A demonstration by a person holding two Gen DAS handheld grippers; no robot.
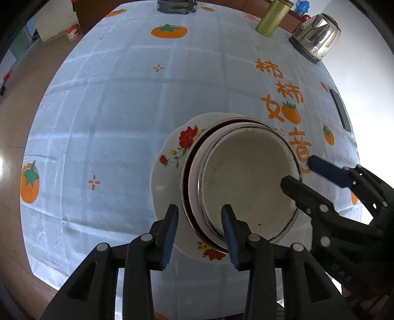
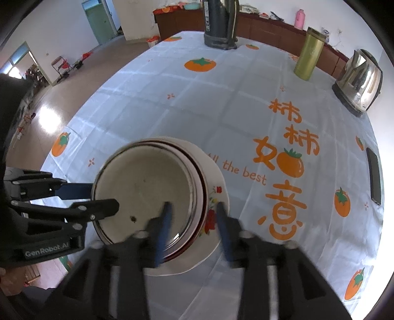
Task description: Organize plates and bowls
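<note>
A stack of metal-rimmed bowls [image 1: 246, 177] sits on a white plate with red flowers [image 1: 170, 172], on the persimmon-print tablecloth [image 1: 110, 110]. My left gripper [image 1: 200, 221] stands open astride the near rim of the bowls, one pad inside the top bowl and one over the plate. My right gripper [image 1: 304, 173] straddles the bowls' right rim. In the right wrist view the right gripper [image 2: 193, 214] is open, with the rim of the bowls [image 2: 142, 182] between its blurred fingers [image 2: 165, 221] and clear of both. The left gripper [image 2: 99, 197] comes in from the left over the plate [image 2: 218, 177].
A steel kettle [image 1: 317, 37] and a gold-green canister [image 1: 270, 17] stand at the far right of the table. A dark phone [image 1: 341, 110] lies near the right edge. A grey stand base [image 1: 176, 6] sits at the far edge. Floor lies beyond the left edge.
</note>
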